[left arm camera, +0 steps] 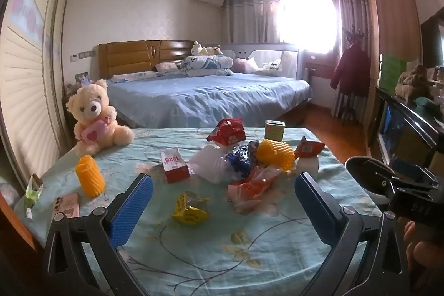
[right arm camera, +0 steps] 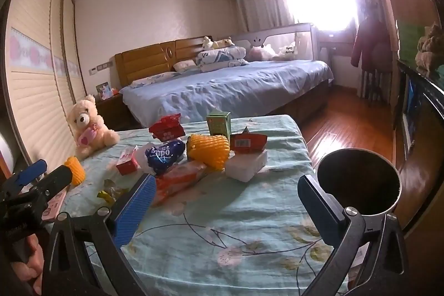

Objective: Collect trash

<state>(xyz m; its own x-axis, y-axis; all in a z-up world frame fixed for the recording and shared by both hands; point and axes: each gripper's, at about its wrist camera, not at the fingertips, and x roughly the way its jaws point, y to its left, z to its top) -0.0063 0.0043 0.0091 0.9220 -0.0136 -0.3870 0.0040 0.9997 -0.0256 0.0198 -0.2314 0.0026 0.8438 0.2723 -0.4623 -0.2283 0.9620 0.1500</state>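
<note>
Trash lies on a table with a light blue flowered cloth (left arm camera: pixel 249 248). A yellow crumpled wrapper (left arm camera: pixel 189 208) lies nearest my open left gripper (left arm camera: pixel 223 197), just beyond its fingertips. Further back are an orange-white wrapper (left arm camera: pixel 254 189), a red-white carton (left arm camera: pixel 174 164), a white bag (left arm camera: pixel 206 162), a blue wrapper (left arm camera: pixel 239 157), a yellow foam net (left arm camera: pixel 274 154) and a red box (left arm camera: pixel 229 131). My right gripper (right arm camera: pixel 226 200) is open and empty above the cloth. The orange-white wrapper (right arm camera: pixel 180 179) lies by its left finger. A round metal bin (right arm camera: pixel 358 182) stands at the table's right edge.
A teddy bear (left arm camera: pixel 94 119) sits at the table's back left. A second yellow foam net (left arm camera: pixel 90 175), a pink packet (left arm camera: pixel 68 204) and a green carton (left arm camera: pixel 274 129) are on the table too. A white foam block (right arm camera: pixel 245 165) lies mid-table. A bed (left arm camera: pixel 205 96) stands behind.
</note>
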